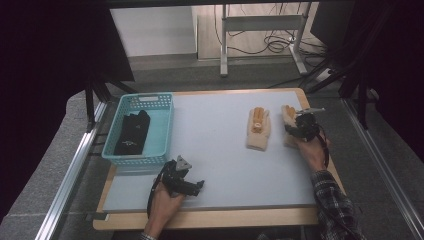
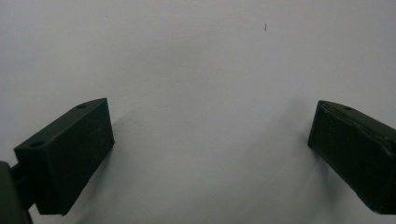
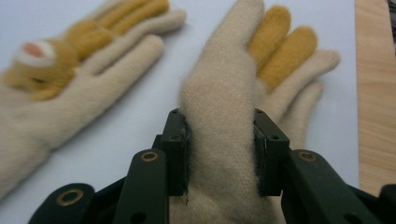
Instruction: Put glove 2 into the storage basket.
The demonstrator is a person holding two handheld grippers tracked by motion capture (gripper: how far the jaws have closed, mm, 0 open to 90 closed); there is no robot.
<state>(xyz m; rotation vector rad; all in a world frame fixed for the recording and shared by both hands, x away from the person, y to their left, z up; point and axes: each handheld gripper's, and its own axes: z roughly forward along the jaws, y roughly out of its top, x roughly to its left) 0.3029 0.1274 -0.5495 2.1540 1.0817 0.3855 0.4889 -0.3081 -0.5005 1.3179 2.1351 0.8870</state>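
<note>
**Right hand-held gripper pinches a cream glove at the desk's right side**

At the far left of the desk [image 1: 225, 165] stands a turquoise basket [image 1: 162, 125], its long side running away from the person, with a pair of black gloves [image 1: 132, 134] lying inside it. Just in front of the basket's near right corner, the left hand-held gripper [image 1: 200, 186] rests low over the desk near its front edge, held in the person's left hand [image 1: 165, 202]. In the left gripper view its two black jaws stand spread wide apart with nothing but bare pale surface between them.

Further right, past a broad stretch of bare desk, a cream glove with orange fingers [image 1: 258, 129] lies flat, fingers pointing away from the person. Just beside it, toward the right edge, lies the second cream glove [image 1: 288, 116] of the pair. The right hand-held gripper [image 3: 219, 154] is on this glove: in the right gripper view its jaws press on both sides of a raised fold of the knit, the pads sunk into the fabric, while the glove's orange and cream fingers stretch out on the desk beyond. The person's right hand [image 1: 312, 152], in a plaid sleeve [image 1: 335, 205], comes in from the lower right.
</note>
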